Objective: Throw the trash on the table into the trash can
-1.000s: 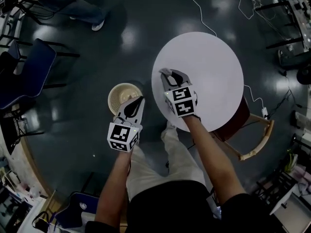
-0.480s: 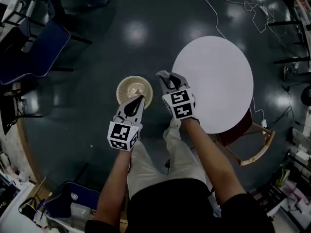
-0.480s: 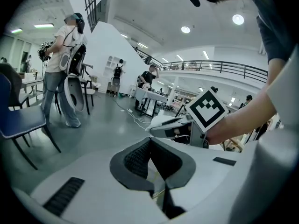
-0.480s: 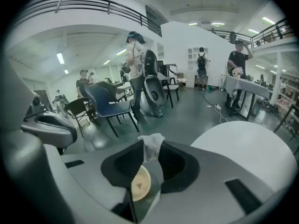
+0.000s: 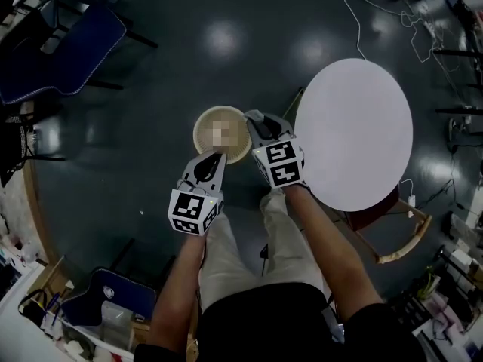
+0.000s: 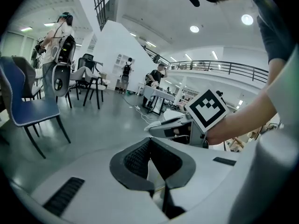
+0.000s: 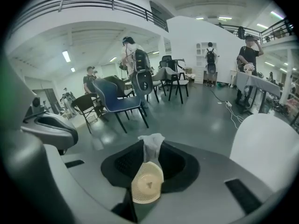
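Right gripper view: my right hand-held gripper (image 7: pixel 148 149) is clenched on a scrap of white tissue (image 7: pixel 152 141), with the cream mesh trash can (image 7: pixel 147 186) directly beneath its jaws and the tabletop (image 5: pixel 355 134) off to its right. The left hand-held gripper (image 6: pixel 150 143) is closed and empty alongside. Before releasing, I'd centre the tips over the can's mouth, well inside the rim.

No words, numbers or brand names can be read in any view. The only printed marks are black-and-white square patterns on the left gripper's cube (image 5: pixel 194 211) and the right gripper's cube (image 5: pixel 280 164); neither carries letters.
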`<state>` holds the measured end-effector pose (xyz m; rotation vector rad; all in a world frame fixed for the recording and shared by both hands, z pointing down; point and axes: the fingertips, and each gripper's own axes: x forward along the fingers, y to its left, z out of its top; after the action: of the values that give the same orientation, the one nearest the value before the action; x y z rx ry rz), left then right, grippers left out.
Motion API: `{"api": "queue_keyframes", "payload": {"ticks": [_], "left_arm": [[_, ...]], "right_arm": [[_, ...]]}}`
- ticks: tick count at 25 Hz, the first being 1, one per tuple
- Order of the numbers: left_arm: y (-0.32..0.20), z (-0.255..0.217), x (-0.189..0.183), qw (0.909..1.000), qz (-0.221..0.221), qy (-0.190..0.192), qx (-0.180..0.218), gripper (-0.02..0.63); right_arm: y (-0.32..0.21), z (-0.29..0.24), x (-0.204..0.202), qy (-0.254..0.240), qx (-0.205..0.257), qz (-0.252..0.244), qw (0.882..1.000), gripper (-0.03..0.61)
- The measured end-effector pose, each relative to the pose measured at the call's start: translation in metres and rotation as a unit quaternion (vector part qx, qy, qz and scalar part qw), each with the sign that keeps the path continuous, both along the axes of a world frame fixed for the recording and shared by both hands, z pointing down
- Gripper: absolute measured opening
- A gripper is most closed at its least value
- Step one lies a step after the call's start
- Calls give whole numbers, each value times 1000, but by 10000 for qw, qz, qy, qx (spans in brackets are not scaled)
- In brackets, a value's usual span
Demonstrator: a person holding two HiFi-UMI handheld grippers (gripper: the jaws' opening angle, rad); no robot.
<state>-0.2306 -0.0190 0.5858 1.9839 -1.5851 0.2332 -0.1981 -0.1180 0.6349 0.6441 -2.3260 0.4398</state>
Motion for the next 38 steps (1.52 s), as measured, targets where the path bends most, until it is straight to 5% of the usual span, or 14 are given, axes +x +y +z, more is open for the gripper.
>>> {"api": "queue_keyframes", "payload": {"ticks": [14,38], "left_arm": [[25,100,-45,9993,165,132,-317,15],[58,250,-59,9961,439,204,-739,15]], "right_arm": [[45,112,-42,245,-441,56,9987,104],[96,291,-55,642,-896,0,9939,105]]}}
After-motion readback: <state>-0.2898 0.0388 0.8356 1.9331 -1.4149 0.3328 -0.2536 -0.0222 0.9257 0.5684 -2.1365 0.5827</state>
